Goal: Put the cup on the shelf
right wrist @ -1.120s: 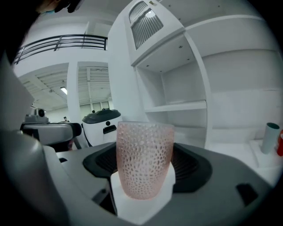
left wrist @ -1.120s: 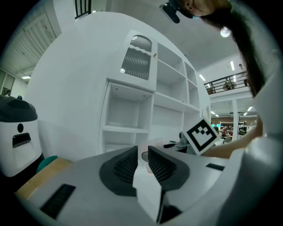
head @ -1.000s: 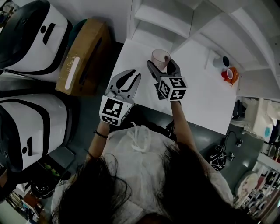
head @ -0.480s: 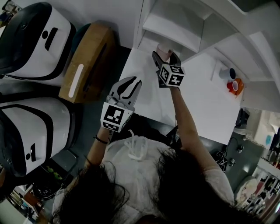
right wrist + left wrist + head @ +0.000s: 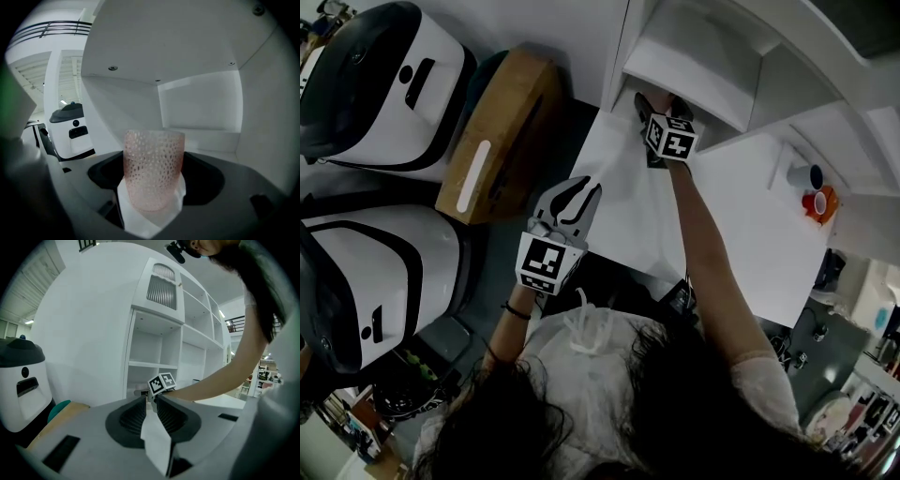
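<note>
A pink dimpled cup (image 5: 153, 174) stands upright between the jaws of my right gripper (image 5: 153, 190), which is shut on it. Around it are the white walls and ceiling of a shelf compartment (image 5: 201, 110). In the head view my right gripper (image 5: 659, 105) reaches under a board of the white shelf (image 5: 689, 67), and that board hides the cup. My left gripper (image 5: 574, 199) hangs shut and holds nothing near the table's left edge. From the left gripper (image 5: 151, 401) view I see the right gripper's marker cube (image 5: 161, 382) at the shelf (image 5: 154, 345).
The white table (image 5: 750, 220) runs along the shelf. A dark mug (image 5: 807, 175) and a red-orange cup (image 5: 818, 202) stand at its far right. A cardboard box (image 5: 502, 131) and two white-and-black machines (image 5: 384, 84) (image 5: 375, 281) fill the floor at left.
My right gripper has carried the cup forward from above the table into the lower shelf compartment. The left gripper has stayed about where it was, still shut.
</note>
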A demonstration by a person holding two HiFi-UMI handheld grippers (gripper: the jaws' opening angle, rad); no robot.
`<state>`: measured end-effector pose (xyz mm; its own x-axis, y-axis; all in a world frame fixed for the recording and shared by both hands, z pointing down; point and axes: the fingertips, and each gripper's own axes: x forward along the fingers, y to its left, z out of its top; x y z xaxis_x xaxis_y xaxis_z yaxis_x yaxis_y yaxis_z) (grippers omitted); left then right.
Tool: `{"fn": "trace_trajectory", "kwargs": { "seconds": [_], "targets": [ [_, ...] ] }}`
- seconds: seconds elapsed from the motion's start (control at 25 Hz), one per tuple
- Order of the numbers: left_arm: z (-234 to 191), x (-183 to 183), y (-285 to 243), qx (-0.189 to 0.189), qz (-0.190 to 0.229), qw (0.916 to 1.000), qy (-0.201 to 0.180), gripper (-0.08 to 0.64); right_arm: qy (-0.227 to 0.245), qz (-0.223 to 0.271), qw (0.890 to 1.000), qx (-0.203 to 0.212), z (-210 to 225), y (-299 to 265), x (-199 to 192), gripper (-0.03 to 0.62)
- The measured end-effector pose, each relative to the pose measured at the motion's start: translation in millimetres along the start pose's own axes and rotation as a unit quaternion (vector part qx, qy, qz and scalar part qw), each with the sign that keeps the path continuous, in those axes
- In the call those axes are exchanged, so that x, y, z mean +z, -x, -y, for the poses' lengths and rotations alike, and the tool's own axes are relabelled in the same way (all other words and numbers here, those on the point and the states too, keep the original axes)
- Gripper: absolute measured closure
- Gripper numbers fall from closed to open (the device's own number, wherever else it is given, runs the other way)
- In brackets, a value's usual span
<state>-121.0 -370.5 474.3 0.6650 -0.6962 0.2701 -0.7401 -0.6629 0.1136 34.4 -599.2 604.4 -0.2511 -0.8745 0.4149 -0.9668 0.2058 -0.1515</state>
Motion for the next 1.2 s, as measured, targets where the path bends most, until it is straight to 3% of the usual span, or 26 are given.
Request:
{"fn": "trace_trajectory", "kwargs": {
  "seconds": [0.24,0.48,1.04,1.2],
  "targets": [
    [-5,-10,6,0.011,-0.011,0.9999,0.004,0.476,0.018,0.012,1.000,-0.017,5,-24,12,0.250],
    [-11,-11,12,0.021,-0.010,0.9997,0.004,0.476,0.041,-0.009,0.999,-0.022,2,-34,-5,0.250],
    [-19,-24,21,0.033,-0.015,0.9991,0.024,0.476,0.028,-0.002,0.999,-0.034,0,-14,-17,0.250],
    [-16,-24,22,0.031,-0.015,0.9991,0.025,0.476,0.048,-0.055,0.997,-0.021,-5,-12,-39,0.250]
  ]
}}
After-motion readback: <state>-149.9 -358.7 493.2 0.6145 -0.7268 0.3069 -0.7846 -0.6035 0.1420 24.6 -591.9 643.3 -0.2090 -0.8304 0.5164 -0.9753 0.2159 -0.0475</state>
